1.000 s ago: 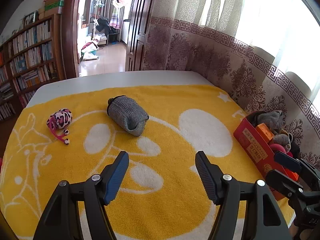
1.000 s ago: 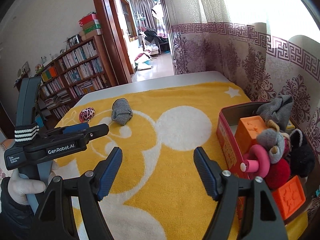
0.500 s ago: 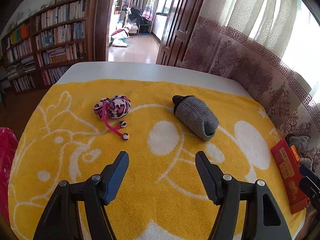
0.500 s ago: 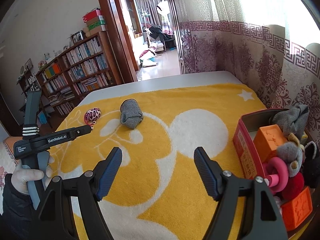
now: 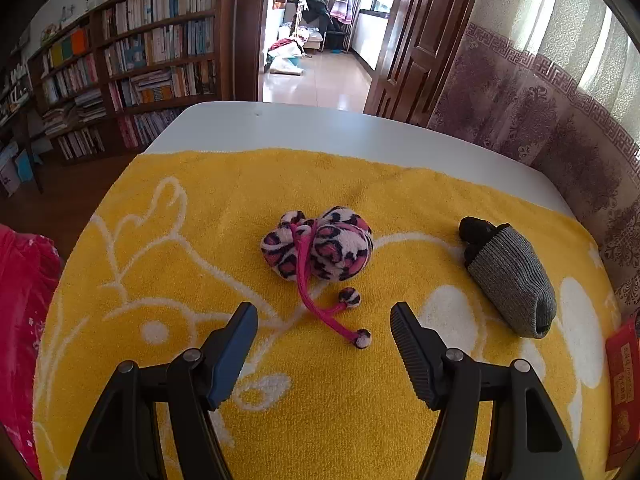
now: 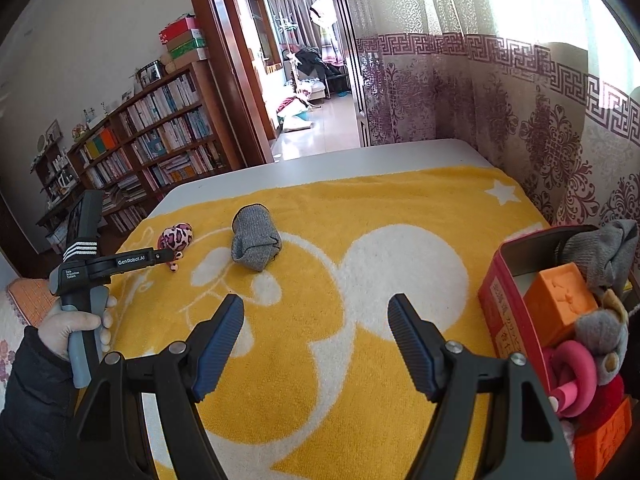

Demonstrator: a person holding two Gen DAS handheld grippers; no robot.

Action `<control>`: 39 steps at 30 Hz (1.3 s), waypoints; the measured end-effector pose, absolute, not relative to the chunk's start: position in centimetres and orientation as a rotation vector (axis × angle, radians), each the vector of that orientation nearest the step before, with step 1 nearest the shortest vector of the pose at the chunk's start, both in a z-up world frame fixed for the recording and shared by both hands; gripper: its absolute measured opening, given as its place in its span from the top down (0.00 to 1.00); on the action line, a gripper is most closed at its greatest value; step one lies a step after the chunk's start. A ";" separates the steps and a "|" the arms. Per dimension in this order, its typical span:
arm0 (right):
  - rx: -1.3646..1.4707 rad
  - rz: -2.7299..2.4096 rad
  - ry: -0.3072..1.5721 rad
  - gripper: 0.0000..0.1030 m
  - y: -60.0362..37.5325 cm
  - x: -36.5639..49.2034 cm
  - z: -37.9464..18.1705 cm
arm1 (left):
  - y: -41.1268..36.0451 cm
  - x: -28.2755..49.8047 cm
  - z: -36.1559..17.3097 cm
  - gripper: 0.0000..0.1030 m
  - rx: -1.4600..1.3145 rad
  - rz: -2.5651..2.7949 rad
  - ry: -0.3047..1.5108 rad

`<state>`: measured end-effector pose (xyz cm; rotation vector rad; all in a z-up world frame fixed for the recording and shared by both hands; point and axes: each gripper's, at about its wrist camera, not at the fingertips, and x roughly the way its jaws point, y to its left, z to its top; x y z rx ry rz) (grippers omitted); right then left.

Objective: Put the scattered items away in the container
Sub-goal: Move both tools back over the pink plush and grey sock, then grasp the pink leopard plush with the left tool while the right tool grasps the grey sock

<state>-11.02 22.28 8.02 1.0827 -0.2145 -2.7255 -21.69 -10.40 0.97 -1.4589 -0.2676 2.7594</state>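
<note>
- Two loose items lie on the yellow towel [image 5: 200, 240]: a pink leopard-print pouch [image 5: 320, 242] and a grey knitted sock bundle [image 5: 510, 280].
- One pouch: plush, pink, white and dark spots, with a pink drawstring [image 5: 308, 292] ending in two small pom-poms; it sits just ahead of the left claw [image 5: 324, 332], between the lines of its fingers.
- One sock bundle: ribbed grey, rolled, with a black piece at its far end; it lies to the right of the pouch, apart from it.
- One red box [image 6: 508, 308] stands at the towel's right edge, with gold writing too blurred to read. Inside are two orange blocks [image 6: 556, 300], a pink ring [image 6: 576, 376], a grey sock [image 6: 604, 252], a grey plush toy [image 6: 600, 332] and something red.
- Left claw: jaws wide apart, holding nothing, above the towel.
- Right claw [image 6: 316, 340]: jaws wide apart, holding nothing, above the towel left of the box.
- From the right wrist view, the left claw's body reads "GenRobot.AI" and "Data Acquisition System"; a gloved hand [image 6: 76, 324] grips its handle.
- The towel covers a white table [image 5: 280, 128]; one bookshelf [image 5: 140, 60] stands beyond.
</note>
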 end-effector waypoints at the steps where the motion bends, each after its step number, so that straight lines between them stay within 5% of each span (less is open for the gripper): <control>1: 1.088 -2.724 -0.223 0.24 22.4 -11.4 7.9 | -10.6 -22.1 0.8 0.32 -1.467 2.762 -0.276; 16: 1.166 -2.666 -0.285 0.24 21.3 -15.9 6.7 | -11.3 -25.5 -0.2 0.32 -1.408 2.776 -0.373; 24: 1.208 -2.599 -0.387 0.24 20.2 -18.6 5.7 | -12.6 -25.2 -0.7 0.42 -1.349 2.757 -0.463; 39: 1.294 -2.543 -0.316 0.24 15.1 -24.2 3.0 | -12.4 -24.1 0.8 0.43 -1.264 2.694 -0.551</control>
